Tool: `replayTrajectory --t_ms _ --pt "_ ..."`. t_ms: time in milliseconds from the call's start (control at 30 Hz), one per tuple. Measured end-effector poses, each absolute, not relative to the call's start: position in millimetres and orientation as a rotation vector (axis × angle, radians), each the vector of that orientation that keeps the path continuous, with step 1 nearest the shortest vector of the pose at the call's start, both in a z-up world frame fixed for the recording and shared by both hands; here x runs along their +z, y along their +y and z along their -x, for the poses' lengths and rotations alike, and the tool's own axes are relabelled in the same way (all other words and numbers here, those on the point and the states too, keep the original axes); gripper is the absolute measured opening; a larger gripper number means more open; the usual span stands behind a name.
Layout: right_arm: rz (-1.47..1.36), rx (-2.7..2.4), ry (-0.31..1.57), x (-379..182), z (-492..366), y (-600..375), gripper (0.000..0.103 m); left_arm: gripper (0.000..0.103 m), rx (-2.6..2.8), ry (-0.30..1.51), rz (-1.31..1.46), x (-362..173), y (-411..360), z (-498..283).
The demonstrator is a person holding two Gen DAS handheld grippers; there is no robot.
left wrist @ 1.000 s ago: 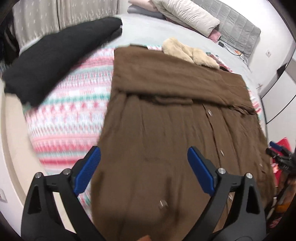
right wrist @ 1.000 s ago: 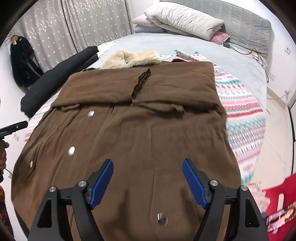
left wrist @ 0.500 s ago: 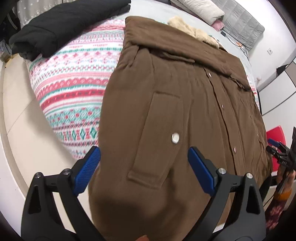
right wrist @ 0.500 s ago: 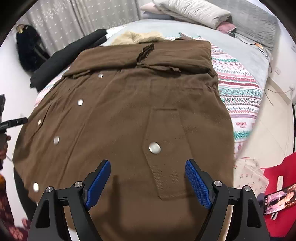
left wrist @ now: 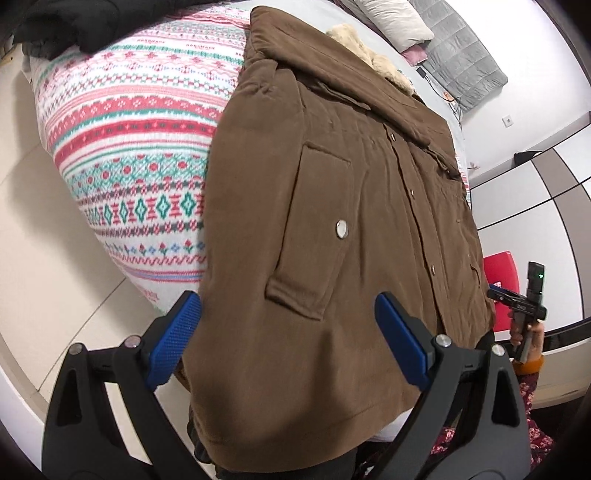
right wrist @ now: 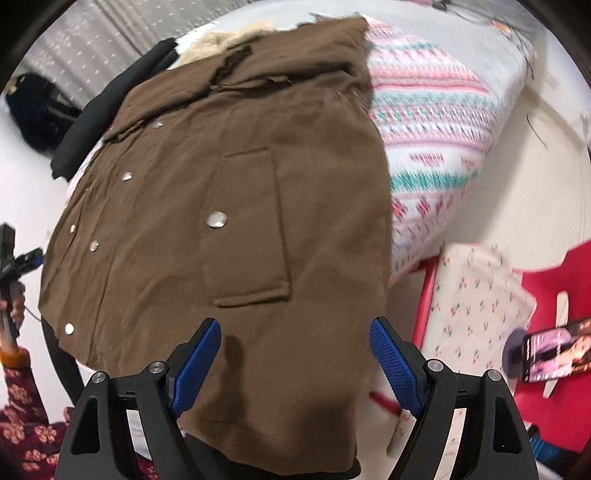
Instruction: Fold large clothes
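Bedroom, with a bed under a patterned blanket (left wrist: 140, 122), and across it lies the brown coat (left wrist: 332, 206), front up, snaps closed, its fur collar (left wrist: 365, 48) toward the pillows and its hem hanging over the near edge of the mattress. A black garment (left wrist: 74, 18) sits apart at the far left corner.

Your left gripper (left wrist: 288, 336) hangs over the coat's left hem area, jaws wide and holding nothing, the pocket (left wrist: 314, 232) just ahead of the pads. Your right gripper (right wrist: 295, 363) is the same on the other side: jaws wide, empty, above the hem below the right pocket (right wrist: 247, 229).

The step in hand looks like taking the hem at both corners to fold the bottom up toward the collar. To do it well, bring each gripper down and outward until one pad slides under the hem's edge and the other rests on top; the cloth is thick, so take a deep bite through all layers, lining included, or the front will peel away from the back. Grip both sides level with each other, near the side seams rather than mid-hem, so the fold line stays straight. Lift only enough to clear the coat, then carry both hands forward together. Mind that the overhanging weight may drag the coat off the bed if you pull toward yourself.
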State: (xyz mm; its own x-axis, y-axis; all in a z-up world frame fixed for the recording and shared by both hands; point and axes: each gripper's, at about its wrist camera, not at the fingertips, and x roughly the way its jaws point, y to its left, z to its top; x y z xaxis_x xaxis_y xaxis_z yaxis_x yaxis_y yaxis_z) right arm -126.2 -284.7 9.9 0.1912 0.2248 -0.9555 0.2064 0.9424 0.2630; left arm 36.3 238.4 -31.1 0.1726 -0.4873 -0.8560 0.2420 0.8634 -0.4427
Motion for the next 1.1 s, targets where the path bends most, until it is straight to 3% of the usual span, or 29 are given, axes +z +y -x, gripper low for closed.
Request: replayTrajectory --t_ms 267,433,633,800,900,1100 --pt "-0.485 -0.003 1.429 -15 138 -303 0.084 0.094 -0.543 1.377 0.247 -50 248 -21" --pt "-0.587 0.028 1.409 -19 145 -303 0.083 0.074 -0.572 1.365 0.223 -46 240 -4" --pt "-0.636 0.068 1.361 -11 155 -289 0.058 0.052 -0.556 1.324 0.179 -30 232 4" --pt "-0.612 0.015 1.292 3 161 -284 0.020 0.020 -0.544 1.269 0.151 -13 223 7" --pt "-0.607 -0.009 1.227 13 162 -283 0.012 0.016 -0.512 1.207 0.140 0 222 7" --pt "-0.505 -0.030 1.100 52 139 -275 0.010 0.014 -0.513 1.083 0.155 32 209 -13"
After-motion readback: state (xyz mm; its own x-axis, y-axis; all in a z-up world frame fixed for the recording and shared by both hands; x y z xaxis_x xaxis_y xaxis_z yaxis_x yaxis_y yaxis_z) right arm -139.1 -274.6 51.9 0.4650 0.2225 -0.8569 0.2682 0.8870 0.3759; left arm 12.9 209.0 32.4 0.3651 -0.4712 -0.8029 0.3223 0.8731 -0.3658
